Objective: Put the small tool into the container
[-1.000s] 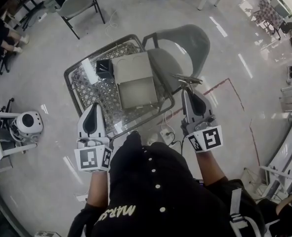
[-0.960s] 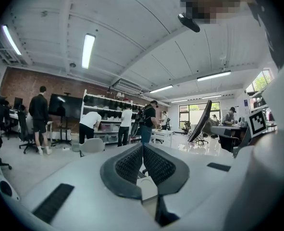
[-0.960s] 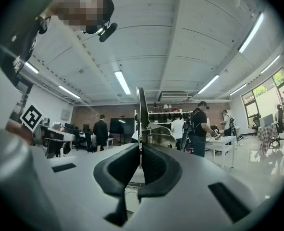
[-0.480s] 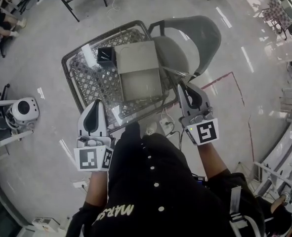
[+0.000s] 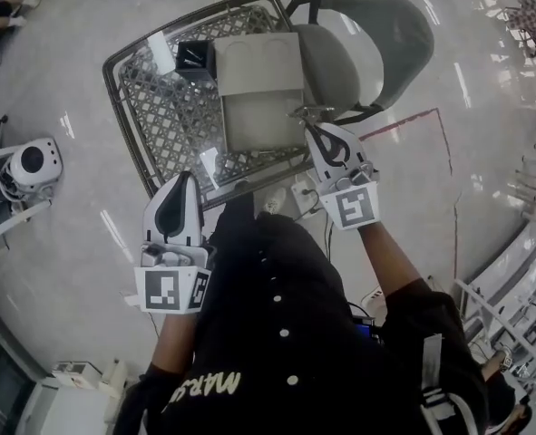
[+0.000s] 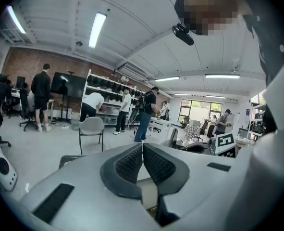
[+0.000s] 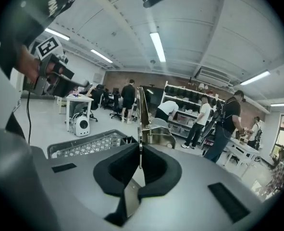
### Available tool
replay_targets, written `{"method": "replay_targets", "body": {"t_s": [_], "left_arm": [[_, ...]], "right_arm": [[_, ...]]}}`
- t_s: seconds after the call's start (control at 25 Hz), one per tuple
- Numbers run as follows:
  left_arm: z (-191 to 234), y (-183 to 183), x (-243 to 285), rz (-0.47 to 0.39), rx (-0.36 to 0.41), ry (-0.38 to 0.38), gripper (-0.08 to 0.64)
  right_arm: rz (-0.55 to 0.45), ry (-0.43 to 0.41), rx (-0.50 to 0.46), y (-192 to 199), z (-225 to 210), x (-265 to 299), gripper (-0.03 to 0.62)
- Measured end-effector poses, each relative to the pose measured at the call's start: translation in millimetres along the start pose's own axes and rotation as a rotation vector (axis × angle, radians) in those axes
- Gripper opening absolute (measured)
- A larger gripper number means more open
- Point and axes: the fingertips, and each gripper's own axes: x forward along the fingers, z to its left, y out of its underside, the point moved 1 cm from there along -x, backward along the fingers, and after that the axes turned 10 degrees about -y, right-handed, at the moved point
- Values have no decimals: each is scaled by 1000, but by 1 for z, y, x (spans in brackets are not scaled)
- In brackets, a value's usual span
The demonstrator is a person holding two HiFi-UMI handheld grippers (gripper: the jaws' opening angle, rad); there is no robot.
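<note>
Two grippers show. The left gripper (image 5: 188,179) is closed tight, with nothing between its jaws. The right gripper (image 5: 319,130) clamps the thin tool (image 5: 309,111), which sticks out beyond its jaws, at the edge of the open box (image 5: 258,134). I judge the carrying nearly done; lowering and release are left.

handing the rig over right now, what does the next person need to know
Left gripper: shut, empty, held near the table's near edge.
Right gripper: shut on the small metal tool, held by the right rim of the open beige container.
Done: tool is in hand at the container.
Left: carry it over the opening and release; it is not inside yet.
</note>
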Motion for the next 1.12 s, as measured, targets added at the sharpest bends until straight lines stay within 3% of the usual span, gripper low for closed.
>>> {"method": "replay_targets", "body": {"t_s": [0.32,0.6,1.12], "left_arm": [[-1,30,9,71,-19,22,29],[4,63,13,150,-63,10,29],[19,105,31,249,-86,4,29]], "right_arm": [[146,-126,-99,62,26,54,15],[286,-228,-253,117,44,97,15],[436,-352,-783,188,62,152,17]]}}
